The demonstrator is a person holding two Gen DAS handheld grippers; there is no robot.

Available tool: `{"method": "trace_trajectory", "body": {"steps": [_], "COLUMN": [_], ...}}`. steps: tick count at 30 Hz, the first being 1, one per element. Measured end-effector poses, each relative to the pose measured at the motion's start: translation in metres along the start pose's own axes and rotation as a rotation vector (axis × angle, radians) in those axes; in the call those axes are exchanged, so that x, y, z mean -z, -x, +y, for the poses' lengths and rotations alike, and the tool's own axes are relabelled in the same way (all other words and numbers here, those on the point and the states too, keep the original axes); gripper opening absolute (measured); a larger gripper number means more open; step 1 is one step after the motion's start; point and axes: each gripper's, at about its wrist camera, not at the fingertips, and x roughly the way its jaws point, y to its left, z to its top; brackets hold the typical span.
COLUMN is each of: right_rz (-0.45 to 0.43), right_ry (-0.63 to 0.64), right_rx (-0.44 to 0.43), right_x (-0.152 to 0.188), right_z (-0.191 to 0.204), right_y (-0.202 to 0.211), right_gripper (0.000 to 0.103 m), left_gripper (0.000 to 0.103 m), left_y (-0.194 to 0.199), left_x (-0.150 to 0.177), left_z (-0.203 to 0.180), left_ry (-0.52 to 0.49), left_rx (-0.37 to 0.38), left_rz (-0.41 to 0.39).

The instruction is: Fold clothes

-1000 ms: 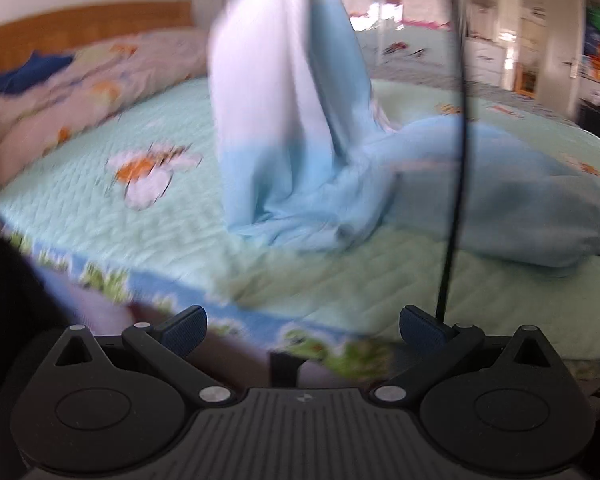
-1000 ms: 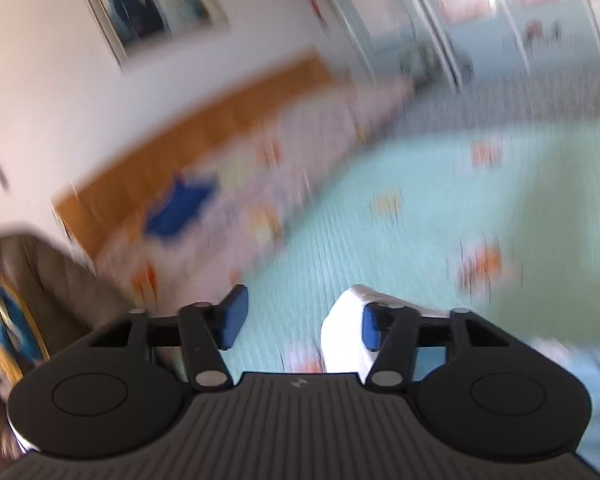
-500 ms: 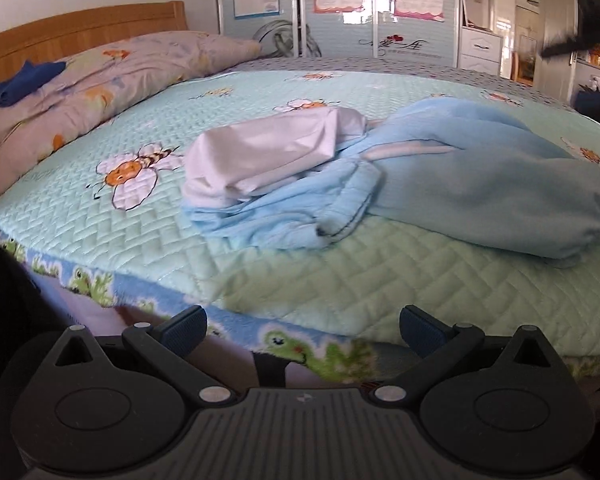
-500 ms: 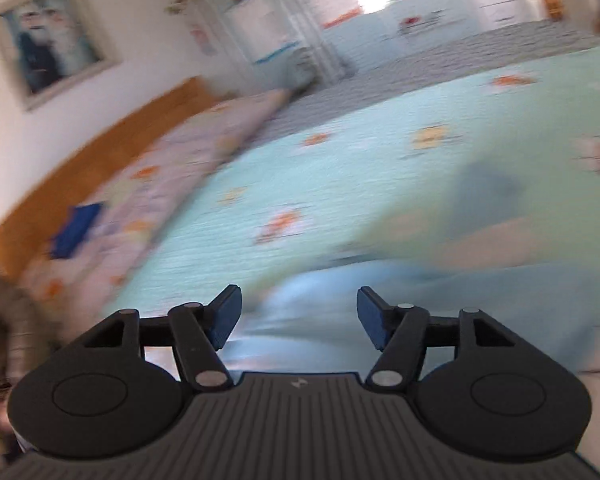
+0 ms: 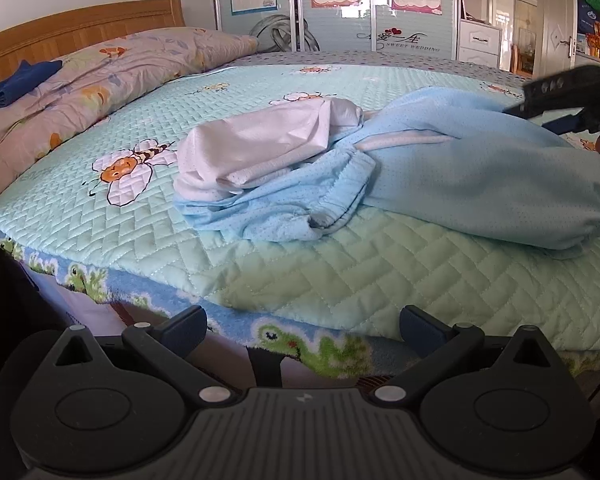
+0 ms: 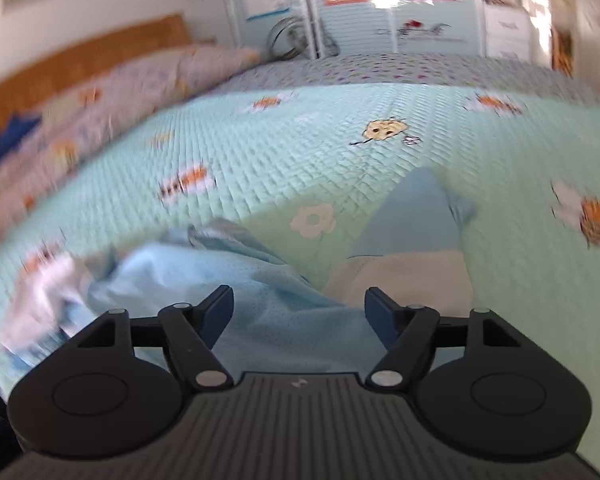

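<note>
The light blue mesh garment with a white panel now lies in a crumpled heap across the middle and right of the left wrist view, on the mint-green quilted bed cover with bee prints; a second ago its white end hung lifted in the air, pinched by the right gripper. That gripper has let go: its fingers are spreading wider, nothing between them, low over the blue cloth at the bottom centre of its own blurred view. The left gripper waits at the bed's near edge, fingers released and empty. My reading: the cloth was dropped to lay it out, is still bunched, and needs a fresh grasp and spreading before any fold.
</note>
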Motion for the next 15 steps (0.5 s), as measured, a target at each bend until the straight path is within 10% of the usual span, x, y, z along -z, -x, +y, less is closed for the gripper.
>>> {"method": "trace_trajectory", "body": {"steps": [3, 15], "right_rz": [-0.022, 0.022], "right_ry": [-0.003, -0.540], "right_rx": [0.040, -0.409], "right_x": [0.004, 0.104], "right_z": [-0.002, -0.033], "right_y": [0.011, 0.117], "right_gripper": [0.074, 0.074], "left_gripper": [0.102, 0.102], "left_y": [0.002, 0.010], "left_x": [0.000, -0.001], "left_z": [0.005, -0.009], "left_ry": [0.019, -0.024], "left_rx": [-0.001, 0.040], "left_rz": [-0.008, -0.047]}}
